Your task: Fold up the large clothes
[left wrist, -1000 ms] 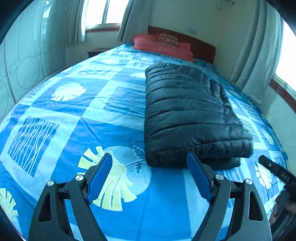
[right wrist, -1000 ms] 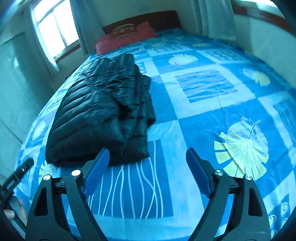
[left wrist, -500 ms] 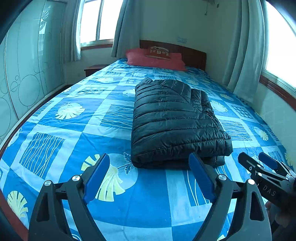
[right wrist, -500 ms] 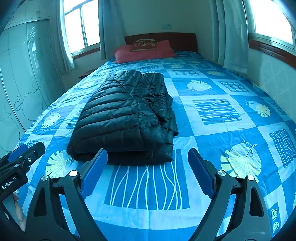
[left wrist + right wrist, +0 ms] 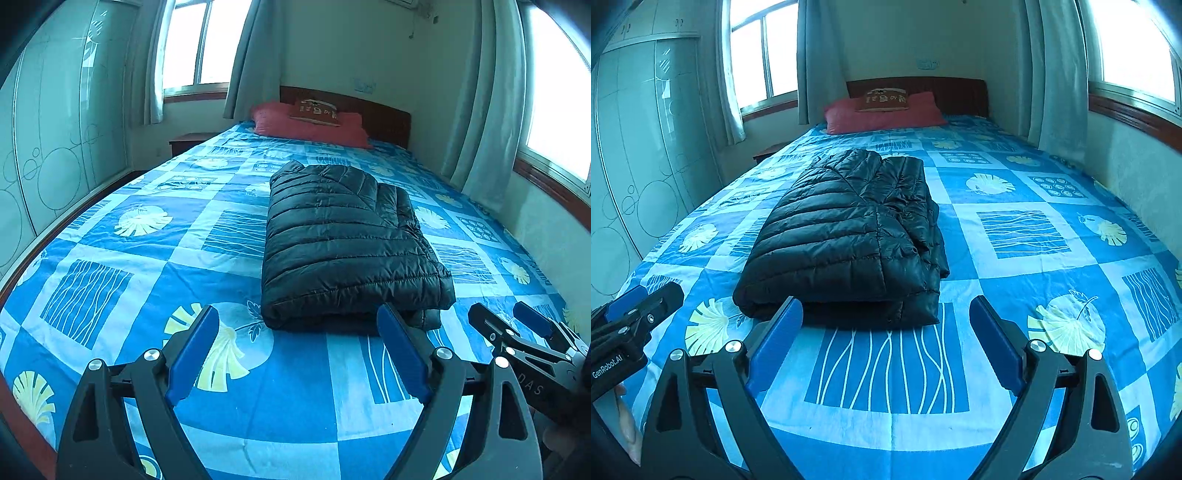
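Note:
A black quilted puffer jacket (image 5: 343, 243) lies folded into a thick rectangle on the blue patterned bed (image 5: 122, 258); it also shows in the right wrist view (image 5: 849, 240). My left gripper (image 5: 299, 332) is open and empty, held above the bed just short of the jacket's near edge. My right gripper (image 5: 886, 321) is open and empty, also just short of that edge. Each gripper shows at the side of the other's view: the right one (image 5: 517, 328) and the left one (image 5: 642, 299).
Red pillows (image 5: 310, 123) and a wooden headboard (image 5: 916, 86) stand at the bed's far end. A glass-fronted wardrobe (image 5: 48, 147) runs along the left, a nightstand (image 5: 188, 142) beside it. A curtained window and wall (image 5: 1137, 162) close the right side.
Both grippers have pulled back and risen away from the jacket, so more of the room shows. The folded jacket has not moved. Both grippers stayed open.

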`<state>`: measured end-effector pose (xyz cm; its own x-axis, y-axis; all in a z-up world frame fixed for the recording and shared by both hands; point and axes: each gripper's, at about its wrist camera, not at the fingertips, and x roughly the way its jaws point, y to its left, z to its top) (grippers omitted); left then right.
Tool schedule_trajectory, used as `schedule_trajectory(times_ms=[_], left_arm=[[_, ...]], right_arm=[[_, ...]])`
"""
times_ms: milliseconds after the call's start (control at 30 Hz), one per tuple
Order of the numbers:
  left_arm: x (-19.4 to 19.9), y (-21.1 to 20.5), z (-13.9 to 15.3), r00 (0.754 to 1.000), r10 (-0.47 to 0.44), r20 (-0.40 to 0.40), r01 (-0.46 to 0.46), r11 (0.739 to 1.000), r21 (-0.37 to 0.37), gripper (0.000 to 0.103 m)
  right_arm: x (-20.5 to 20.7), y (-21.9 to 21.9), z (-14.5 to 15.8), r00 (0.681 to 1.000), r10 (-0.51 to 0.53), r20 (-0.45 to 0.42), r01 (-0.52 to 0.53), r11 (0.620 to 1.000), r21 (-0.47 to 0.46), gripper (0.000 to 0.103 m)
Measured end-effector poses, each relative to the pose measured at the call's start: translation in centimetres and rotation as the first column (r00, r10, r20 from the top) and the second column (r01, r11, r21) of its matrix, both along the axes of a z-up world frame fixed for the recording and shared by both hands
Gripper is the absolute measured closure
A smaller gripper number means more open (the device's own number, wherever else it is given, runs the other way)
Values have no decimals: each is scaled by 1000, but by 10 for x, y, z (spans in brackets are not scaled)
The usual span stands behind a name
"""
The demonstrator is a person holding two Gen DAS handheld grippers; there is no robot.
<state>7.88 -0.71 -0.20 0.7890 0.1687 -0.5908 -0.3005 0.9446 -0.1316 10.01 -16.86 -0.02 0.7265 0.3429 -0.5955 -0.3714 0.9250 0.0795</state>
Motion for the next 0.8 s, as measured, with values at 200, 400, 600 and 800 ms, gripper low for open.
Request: schedule_trajectory(times_ms=[200,400,600,800], left_arm=[[-2,1,0,1000,-7,1,7,1000,-3,17],[-1,1,0,1000,-15,4,15,1000,-7,17],[-2,1,1,1000,-17,5,17,1000,-10,17],[-2,1,3,1000,-15,9,15,1000,-8,17]], right_arm=[[-3,4,-1,1000,3,9,-3,1000,-11,11],[-5,6,1,1000,4,24,-3,1000,-21,11],[-6,6,2,1000,4,29,-4,1000,-22,11],[-6,6,2,1000,5,29,-4,1000,-22,11]])
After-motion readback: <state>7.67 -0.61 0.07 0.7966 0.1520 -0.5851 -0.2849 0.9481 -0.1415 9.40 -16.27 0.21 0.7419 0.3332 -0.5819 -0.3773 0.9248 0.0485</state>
